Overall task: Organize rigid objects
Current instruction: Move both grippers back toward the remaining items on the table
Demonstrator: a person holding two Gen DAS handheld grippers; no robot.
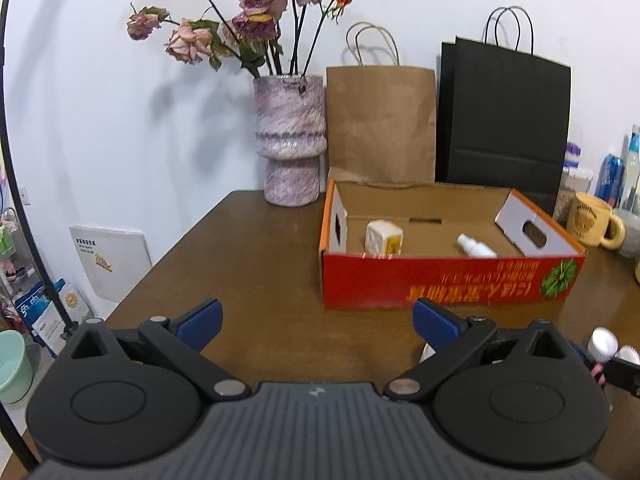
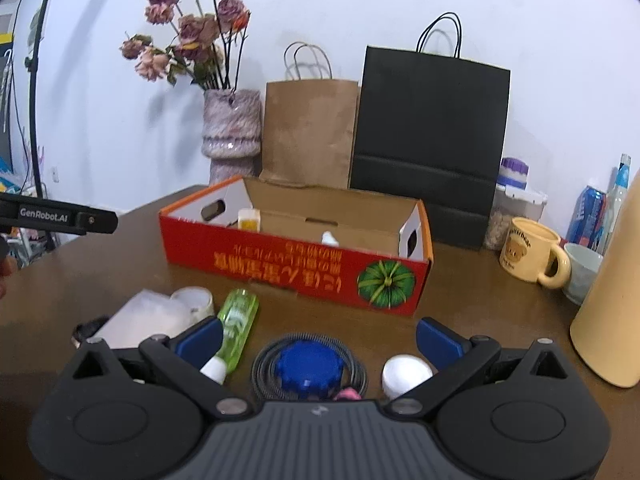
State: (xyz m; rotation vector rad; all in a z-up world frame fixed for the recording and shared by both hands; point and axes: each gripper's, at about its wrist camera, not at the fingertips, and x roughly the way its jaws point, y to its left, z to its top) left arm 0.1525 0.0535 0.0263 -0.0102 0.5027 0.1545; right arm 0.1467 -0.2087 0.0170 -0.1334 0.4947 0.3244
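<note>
Beside right hand-held gripper point(image 2: 318, 338), spread wide, empty: green bottle point(image 2: 237, 322) lying, cap toward camera.

The open cardboard box point(image 2: 296, 264) was red outside with orange lettering and a green pumpkin picture, orange along its rim and plain brown inside. In it lay a white-and-yellow carton point(image 1: 384, 237) and a white spray bottle point(image 1: 476, 246). At the desk's near edge lay a translucent green bottle with a white cap point(image 2: 234, 330), a blue knob within a dark coiled ring point(image 2: 309, 365) and a white round lid point(image 2: 405, 374). The desk point(image 1: 256, 264) was dark brown wood. Along its far edge stood a mottled pink-and-white vase point(image 1: 289, 140), a brown paper bag point(image 1: 382, 124), a black paper bag point(image 1: 506, 116) and a cream mug printed with a bear point(image 2: 530, 255). Both grippers had blue fingertips point(image 2: 199, 338) on black arms
</note>
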